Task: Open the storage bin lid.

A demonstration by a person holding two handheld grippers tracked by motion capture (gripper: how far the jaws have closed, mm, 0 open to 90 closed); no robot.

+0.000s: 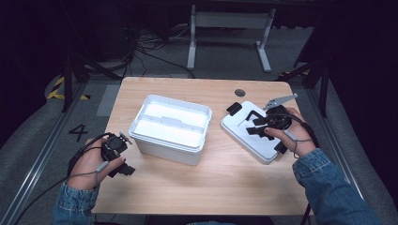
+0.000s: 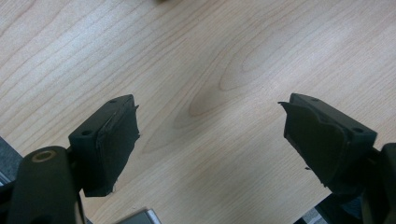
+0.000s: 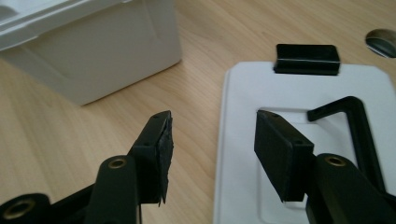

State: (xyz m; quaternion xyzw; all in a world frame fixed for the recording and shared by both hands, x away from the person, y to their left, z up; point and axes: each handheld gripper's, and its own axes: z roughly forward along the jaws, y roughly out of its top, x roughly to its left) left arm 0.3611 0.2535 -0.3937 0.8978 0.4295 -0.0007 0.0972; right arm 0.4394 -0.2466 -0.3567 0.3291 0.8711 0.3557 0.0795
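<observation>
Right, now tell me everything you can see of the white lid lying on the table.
The lid is a flat white rectangle, plastic by the look of it, with rounded corners and a raised rim. It lies on the wooden table to the right of the open white box, apart from it and turned at an angle. A black latch sits at its far edge and a black handle across its recessed middle. The open right gripper hovers over its near edge.

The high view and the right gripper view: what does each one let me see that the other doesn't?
The high view alone gives the person's hands, the left gripper at the table's near left, the open inside of the white box and the floor beyond. The right gripper view alone gives a close look between the right gripper jaws, standing apart at the lid's edge. Both share the wooden table, the box's side, and the white lid with its black handle and latch.
</observation>
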